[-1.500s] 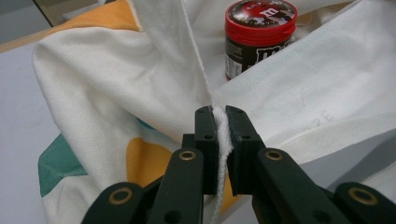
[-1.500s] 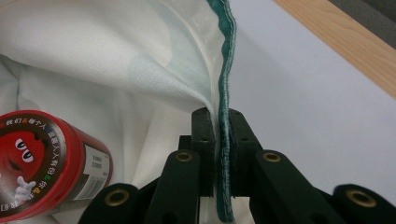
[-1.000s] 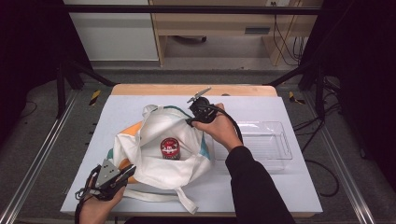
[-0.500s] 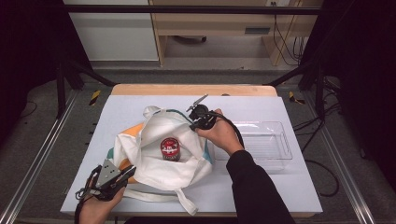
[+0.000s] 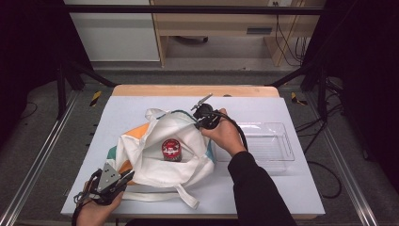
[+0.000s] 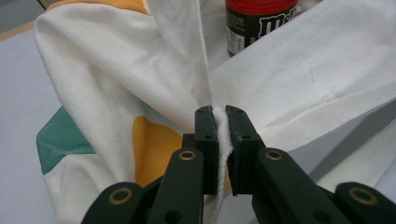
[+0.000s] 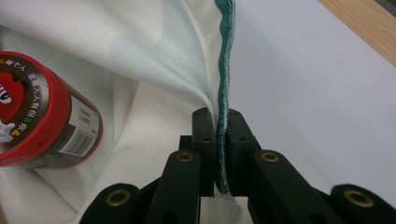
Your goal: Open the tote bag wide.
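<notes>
A white cloth tote bag with orange and teal patches (image 5: 155,150) is lying open in the middle of the pale desk (image 5: 301,188). The left gripper (image 5: 123,178) is pinching a bunched fold of the bag's near edge between its closed fingers (image 6: 206,140), at the desk's front left. The right gripper (image 5: 198,123) has just been closing, and its fingers (image 7: 204,135) are now clamping the bag's teal-trimmed far rim. A red-lidded brown candy jar (image 5: 171,149) is lying inside the open bag, between the two grips. The jar's label is being cut off in both gripper views, and the bag's interior is partly hidden by folds. A clear plastic tray (image 5: 273,146) is sitting just right of the bag. Grey floor, cables and a wooden cabinet are lying beyond.
</notes>
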### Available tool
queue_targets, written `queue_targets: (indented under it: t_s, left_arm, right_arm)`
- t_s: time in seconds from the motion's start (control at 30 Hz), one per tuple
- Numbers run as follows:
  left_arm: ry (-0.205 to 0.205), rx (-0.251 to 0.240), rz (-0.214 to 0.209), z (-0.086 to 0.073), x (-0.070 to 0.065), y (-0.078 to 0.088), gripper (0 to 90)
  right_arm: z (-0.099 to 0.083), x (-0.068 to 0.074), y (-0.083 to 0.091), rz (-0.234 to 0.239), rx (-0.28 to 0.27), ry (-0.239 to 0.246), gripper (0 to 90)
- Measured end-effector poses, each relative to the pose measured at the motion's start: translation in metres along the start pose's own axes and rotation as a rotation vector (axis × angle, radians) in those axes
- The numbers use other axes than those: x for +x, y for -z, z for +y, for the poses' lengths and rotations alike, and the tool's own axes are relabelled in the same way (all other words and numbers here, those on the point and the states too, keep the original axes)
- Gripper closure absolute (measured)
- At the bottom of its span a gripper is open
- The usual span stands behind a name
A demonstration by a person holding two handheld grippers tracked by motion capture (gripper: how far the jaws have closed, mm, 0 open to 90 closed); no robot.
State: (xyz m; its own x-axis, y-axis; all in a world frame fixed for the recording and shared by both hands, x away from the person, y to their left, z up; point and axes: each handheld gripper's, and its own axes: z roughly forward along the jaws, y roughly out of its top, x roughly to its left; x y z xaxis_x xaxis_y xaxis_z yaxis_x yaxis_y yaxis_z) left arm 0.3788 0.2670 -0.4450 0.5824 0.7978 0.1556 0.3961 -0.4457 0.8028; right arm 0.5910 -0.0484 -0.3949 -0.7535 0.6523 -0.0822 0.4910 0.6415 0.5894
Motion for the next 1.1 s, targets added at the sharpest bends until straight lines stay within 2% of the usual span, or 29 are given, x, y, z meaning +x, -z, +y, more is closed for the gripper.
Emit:
queue_targets:
  t_s: [0.3, 0.4, 0.43, 0.53, 0.6, 0.7, 0.83, 0.9, 1.03, 1.1]
  left_arm:
    - [0.001, -0.004, -0.004, 0.0, 0.0, -0.002, 84.0]
    - [0.003, -0.009, -0.009, 0.0, -0.001, -0.002, 83.9]
    - [0.018, -0.01, -0.022, -0.001, -0.001, -0.002, 83.9]
    - [0.007, -0.021, -0.006, -0.001, 0.001, -0.003, 83.7]
    - [0.017, -0.018, -0.017, -0.001, 0.001, -0.003, 83.5]
    - [0.02, -0.033, -0.004, -0.001, 0.001, -0.003, 83.0]
    - [0.019, -0.041, 0.002, -0.001, 0.0, -0.004, 81.9]
    - [0.023, -0.049, 0.008, -0.001, 0.0, -0.004, 79.7]
    - [0.021, -0.084, 0.019, 0.001, -0.002, -0.003, 66.8]
    - [0.017, -0.109, 0.026, 0.002, -0.003, -0.002, 60.3]
  right_arm:
    - [-0.002, 0.001, -0.004, 0.008, 0.018, 0.007, 83.7]
    - [-0.001, 0.002, -0.002, 0.003, 0.009, 0.007, 78.4]
    - [-0.001, 0.002, -0.001, 0.003, 0.006, 0.01, 75.7]
    - [-0.002, 0.003, 0.008, -0.015, -0.032, -0.001, 66.0]
    - [-0.004, 0.002, 0.018, -0.014, -0.075, -0.011, 63.6]
    - [-0.007, 0.004, 0.034, -0.005, -0.121, -0.037, 62.0]
    - [-0.017, 0.017, 0.054, 0.012, -0.167, -0.031, 62.7]
    - [-0.023, 0.03, 0.062, 0.025, -0.187, -0.015, 62.6]
    - [-0.034, 0.052, 0.069, 0.072, -0.216, -0.008, 58.1]
    - [-0.038, 0.063, 0.069, 0.087, -0.209, 0.01, 54.2]
